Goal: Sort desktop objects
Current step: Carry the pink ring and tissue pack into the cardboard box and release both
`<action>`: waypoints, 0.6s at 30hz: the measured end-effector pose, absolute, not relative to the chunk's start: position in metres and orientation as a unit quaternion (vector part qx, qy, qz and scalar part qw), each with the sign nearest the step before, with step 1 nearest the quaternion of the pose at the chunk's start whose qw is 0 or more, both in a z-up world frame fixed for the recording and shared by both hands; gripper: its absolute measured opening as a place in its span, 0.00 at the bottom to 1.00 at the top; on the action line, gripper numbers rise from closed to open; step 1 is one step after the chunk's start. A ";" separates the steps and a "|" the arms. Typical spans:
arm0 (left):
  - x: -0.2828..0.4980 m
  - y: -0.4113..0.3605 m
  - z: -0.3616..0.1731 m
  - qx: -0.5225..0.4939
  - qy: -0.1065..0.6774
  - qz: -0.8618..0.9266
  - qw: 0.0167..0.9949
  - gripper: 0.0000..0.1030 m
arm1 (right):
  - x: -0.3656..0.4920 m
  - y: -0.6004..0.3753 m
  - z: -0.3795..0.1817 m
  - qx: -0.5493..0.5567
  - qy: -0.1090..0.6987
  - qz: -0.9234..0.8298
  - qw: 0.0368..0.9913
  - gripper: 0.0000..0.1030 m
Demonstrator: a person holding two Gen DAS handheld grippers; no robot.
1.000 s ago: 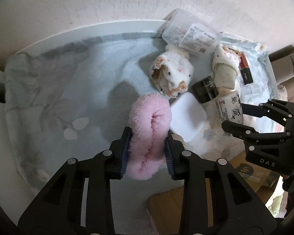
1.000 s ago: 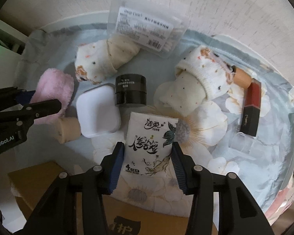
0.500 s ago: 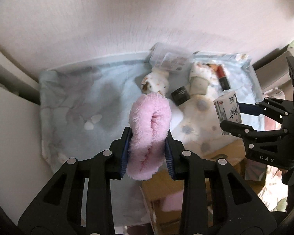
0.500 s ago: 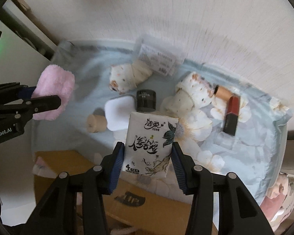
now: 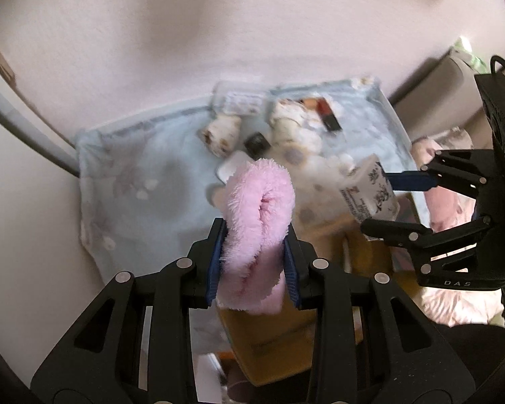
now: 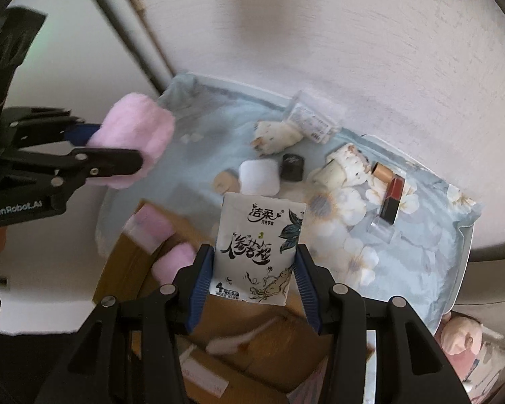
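Observation:
My left gripper is shut on a fluffy pink rolled towel, held high above the table. The same pink towel and the left gripper show at the left of the right wrist view. My right gripper is shut on a white tissue pack with black lettering, lifted over the table's front edge. In the left wrist view, that tissue pack and the right gripper appear at the right.
A light-blue flowered cloth covers the table. On it lie two rolled socks, a black jar, a white square case, a lipstick, a clear packet and a beige cap. An open cardboard box with pink items stands below the front edge.
Both grippers have risen well above the table with the towel and the tissue pack still held; the table looks smaller and the cardboard box has come into view.

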State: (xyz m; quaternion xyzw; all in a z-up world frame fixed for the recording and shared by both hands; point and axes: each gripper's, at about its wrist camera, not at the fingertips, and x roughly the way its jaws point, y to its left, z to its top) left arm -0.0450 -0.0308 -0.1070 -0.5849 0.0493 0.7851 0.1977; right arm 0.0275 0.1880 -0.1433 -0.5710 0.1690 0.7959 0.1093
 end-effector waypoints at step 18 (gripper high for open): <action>0.027 -0.002 -0.161 -0.632 0.035 0.745 0.211 0.28 | 0.081 0.130 -0.169 -0.595 0.165 0.783 0.074 0.43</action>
